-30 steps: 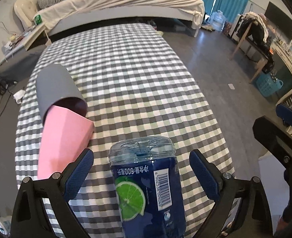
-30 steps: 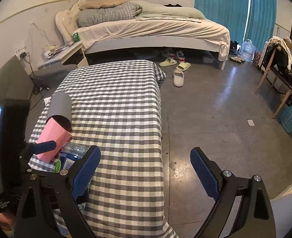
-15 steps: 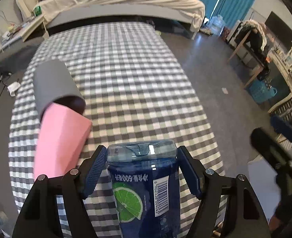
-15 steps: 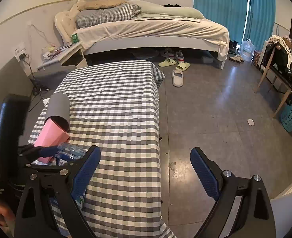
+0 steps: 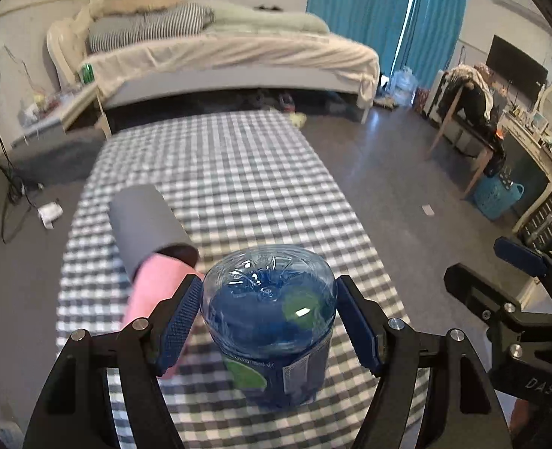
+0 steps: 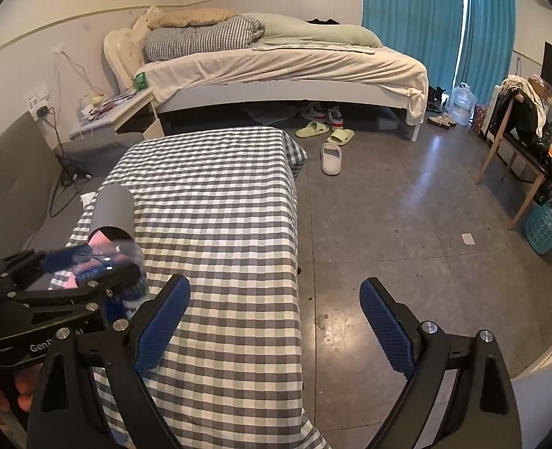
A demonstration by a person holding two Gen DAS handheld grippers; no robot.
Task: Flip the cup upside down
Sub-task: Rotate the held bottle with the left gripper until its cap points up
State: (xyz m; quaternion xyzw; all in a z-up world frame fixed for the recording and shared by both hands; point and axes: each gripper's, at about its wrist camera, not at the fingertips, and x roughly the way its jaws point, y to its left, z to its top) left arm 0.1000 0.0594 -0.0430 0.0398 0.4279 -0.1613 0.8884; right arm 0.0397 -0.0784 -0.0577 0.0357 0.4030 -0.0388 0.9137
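Bottle lifted, left hand-held gripper clamping; right open; pink cup beside.

Letters are scarce here. On the black body of the right gripper, at the near right edge of the left wrist view, pale capitals read "DAS" and then run out of frame. In the right wrist view, the left gripper at the near left carries pale lettering that starts "Gen", the rest hidden behind a finger. The bottle has a label with a lime picture and a barcode strip, but its print is too blurred to read.
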